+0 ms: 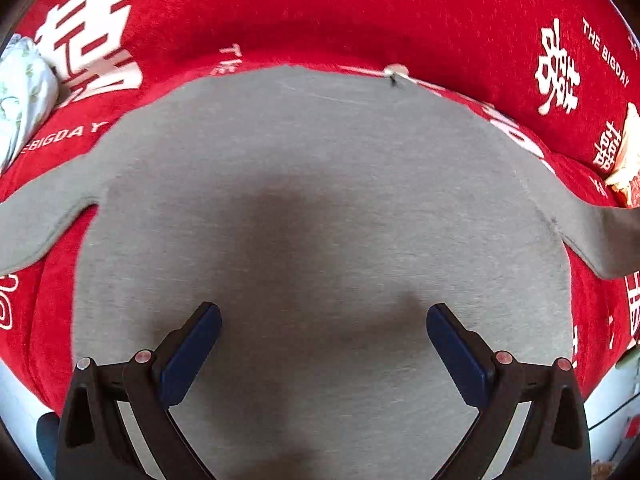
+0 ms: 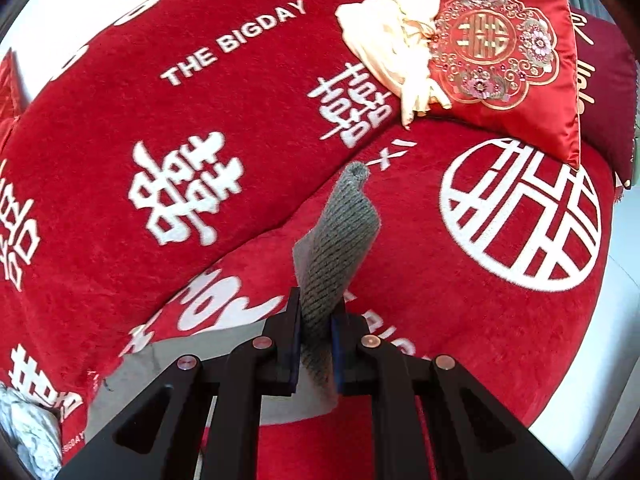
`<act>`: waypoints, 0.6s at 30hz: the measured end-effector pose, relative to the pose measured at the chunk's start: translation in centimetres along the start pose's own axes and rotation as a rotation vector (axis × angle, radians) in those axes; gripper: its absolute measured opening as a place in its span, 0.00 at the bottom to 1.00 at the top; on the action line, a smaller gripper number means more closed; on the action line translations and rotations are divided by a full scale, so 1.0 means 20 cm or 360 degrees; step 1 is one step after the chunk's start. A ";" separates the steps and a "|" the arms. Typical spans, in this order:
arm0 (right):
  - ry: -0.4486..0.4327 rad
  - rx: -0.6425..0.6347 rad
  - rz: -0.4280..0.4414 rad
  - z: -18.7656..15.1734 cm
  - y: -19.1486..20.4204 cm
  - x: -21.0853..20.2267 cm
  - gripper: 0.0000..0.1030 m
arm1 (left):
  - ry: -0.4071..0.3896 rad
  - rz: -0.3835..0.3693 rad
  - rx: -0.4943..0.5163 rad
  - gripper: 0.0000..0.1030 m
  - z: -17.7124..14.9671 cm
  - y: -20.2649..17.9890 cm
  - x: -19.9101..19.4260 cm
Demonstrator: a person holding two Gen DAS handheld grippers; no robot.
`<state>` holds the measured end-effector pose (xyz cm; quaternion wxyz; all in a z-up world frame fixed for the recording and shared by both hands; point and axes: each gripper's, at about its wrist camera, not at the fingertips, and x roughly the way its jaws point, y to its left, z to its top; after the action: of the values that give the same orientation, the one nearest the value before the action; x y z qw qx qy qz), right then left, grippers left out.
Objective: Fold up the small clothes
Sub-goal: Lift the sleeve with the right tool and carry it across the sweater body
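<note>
A small grey top [image 1: 320,184] lies spread flat on a red blanket [image 1: 360,12], both sleeves stretched out to the sides. My left gripper [image 1: 323,316] hangs over the middle of its body, jaws wide open and holding nothing. In the right wrist view my right gripper [image 2: 316,320] is shut on the ribbed grey sleeve cuff [image 2: 340,236], which sticks up and forward between the pads, lifted off the blanket [image 2: 160,128]. The right sleeve [image 1: 608,236] rises toward the frame edge in the left wrist view. A small tag [image 1: 395,72] sits at the garment's far edge.
A red embroidered cushion [image 2: 508,60] and a cream cloth [image 2: 384,48] lie at the far right of the blanket. A pale floral cloth [image 1: 24,92] is bunched at the left. A dark red pillow [image 2: 608,92] sits behind the cushion. White floor [image 2: 616,320] borders the blanket.
</note>
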<state>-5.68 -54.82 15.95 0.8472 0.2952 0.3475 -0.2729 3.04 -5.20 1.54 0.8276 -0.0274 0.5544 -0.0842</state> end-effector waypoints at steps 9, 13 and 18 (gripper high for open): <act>-0.0033 -0.0127 0.0045 -0.16 0.36 -0.09 0.13 | -0.0027 -0.0080 -0.0087 1.00 -0.03 0.21 -0.03; -0.0019 -0.0148 0.0058 -0.22 0.49 -0.08 0.13 | -0.0045 -0.0085 -0.0113 1.00 -0.04 0.30 -0.03; 0.0006 -0.0189 0.0068 -0.28 0.62 -0.07 0.13 | -0.0056 -0.0108 -0.0135 1.00 -0.04 0.37 -0.05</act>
<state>-0.60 -42.13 17.53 0.8682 0.2523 0.3583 -0.2329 2.76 2.27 1.05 0.8319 -0.0826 0.5415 -0.0884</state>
